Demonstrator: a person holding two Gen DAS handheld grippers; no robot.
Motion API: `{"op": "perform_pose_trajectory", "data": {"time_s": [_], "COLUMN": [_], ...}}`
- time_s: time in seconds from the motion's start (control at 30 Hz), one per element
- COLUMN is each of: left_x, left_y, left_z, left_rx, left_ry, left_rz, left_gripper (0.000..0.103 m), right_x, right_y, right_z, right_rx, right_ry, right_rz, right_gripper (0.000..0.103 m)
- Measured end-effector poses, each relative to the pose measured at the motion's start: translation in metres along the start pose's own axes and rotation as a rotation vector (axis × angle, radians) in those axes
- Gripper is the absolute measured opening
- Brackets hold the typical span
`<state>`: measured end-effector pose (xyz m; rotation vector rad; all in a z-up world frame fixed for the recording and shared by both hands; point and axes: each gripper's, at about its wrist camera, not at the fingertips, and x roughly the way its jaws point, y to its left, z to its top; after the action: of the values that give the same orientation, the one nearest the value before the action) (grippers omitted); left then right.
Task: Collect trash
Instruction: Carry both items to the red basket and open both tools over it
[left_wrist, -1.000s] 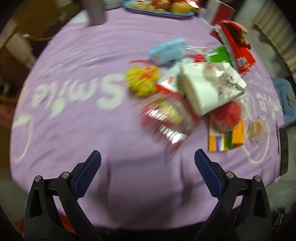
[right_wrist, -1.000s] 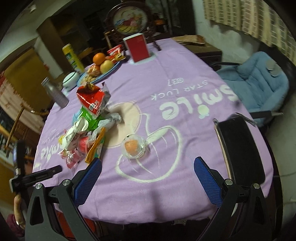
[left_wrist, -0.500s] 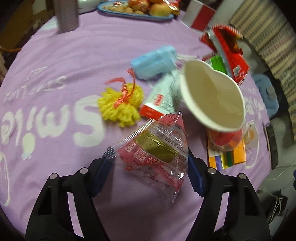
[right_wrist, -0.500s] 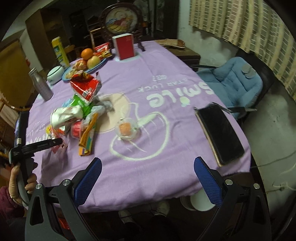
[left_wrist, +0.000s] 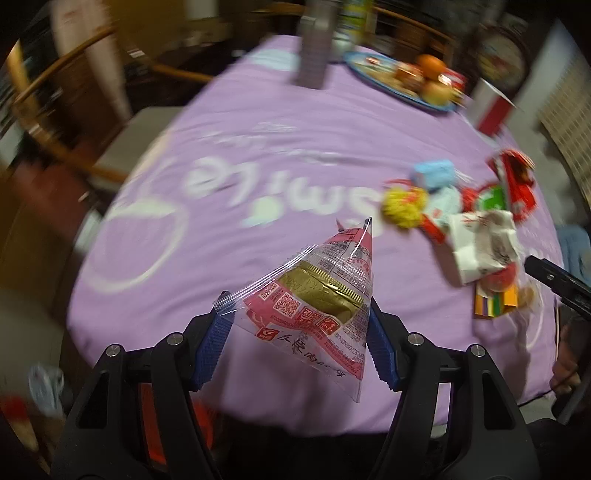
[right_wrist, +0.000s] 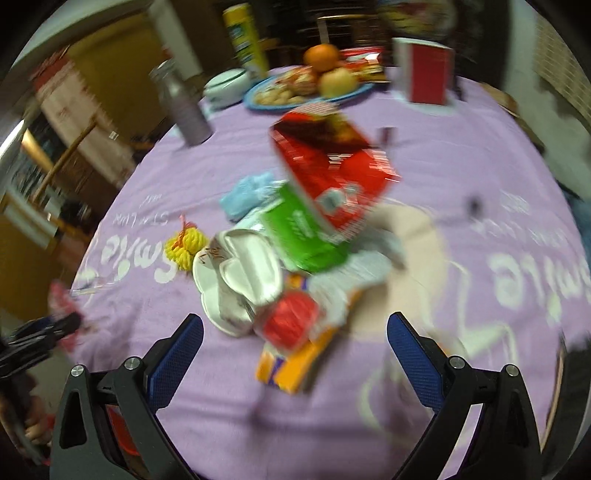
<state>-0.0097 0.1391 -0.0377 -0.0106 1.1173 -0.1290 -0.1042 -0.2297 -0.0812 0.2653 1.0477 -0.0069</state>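
Note:
My left gripper (left_wrist: 295, 323) holds a clear snack wrapper (left_wrist: 317, 306) printed red and gold, lifted above the purple tablecloth (left_wrist: 229, 236). Its jaws are closing, and the pads press the wrapper from both sides. My right gripper (right_wrist: 295, 325) stands open over the trash pile, with nothing between its fingers. The pile holds a crushed white paper cup (right_wrist: 240, 273), a red jelly cup (right_wrist: 291, 325), an orange pack (right_wrist: 295, 365), a green packet (right_wrist: 303, 229), a red snack bag (right_wrist: 332, 166), a blue pack (right_wrist: 247, 192) and a yellow pom-pom (right_wrist: 186, 245).
At the far side stand a blue plate (right_wrist: 266, 99) of fruit, a metal bottle (right_wrist: 184, 107), a white bowl (right_wrist: 225, 85), a yellow can (right_wrist: 245, 37) and a red box (right_wrist: 424, 74). A wooden chair (left_wrist: 74, 110) stands beyond the table's left edge.
My left gripper shut on the wrapper, lifted it and carried it left, away from the pile. My right gripper swung from the bare side of the table to just above the pile.

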Motion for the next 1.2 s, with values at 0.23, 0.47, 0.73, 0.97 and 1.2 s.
{"op": "perform_pose_trajectory", "data": {"time_s": [0.23, 0.47, 0.73, 0.97, 1.2], "left_x": [-0.038, -0.059, -0.068, -0.039, -0.003], "left_y": [0.038, 0.087, 0.153, 0.211, 0.245], "left_z": [-0.051, -0.084, -0.137, -0.191, -0.218], "left_rx": [-0.210, -0.433, -0.596, -0.756, -0.863], "left_ry": [-0.021, -0.044, -0.011, 0.094, 0.211], "left_rz": [0.136, 0.167, 0.240, 0.232, 0.202], "left_gripper": [0.066, 0.066, 0.066, 0.070, 0.080], "right_x": [0.043, 0.039, 0.002, -0.002, -0.006], "right_y": [0.005, 0.021, 0.091, 0.181, 0.260], "right_z": [0.030, 0.031, 0.043, 0.033, 0.006], "right_rx": [-0.055, -0.115, -0.295, -0.452, -0.648], "right_ry": [0.035, 0.075, -0.027, 0.028, 0.080], "right_rz": [0.074, 0.282, 0.350, 0.442, 0.476], "right_gripper": [0.095, 0.038, 0.038, 0.038, 0.038]}}
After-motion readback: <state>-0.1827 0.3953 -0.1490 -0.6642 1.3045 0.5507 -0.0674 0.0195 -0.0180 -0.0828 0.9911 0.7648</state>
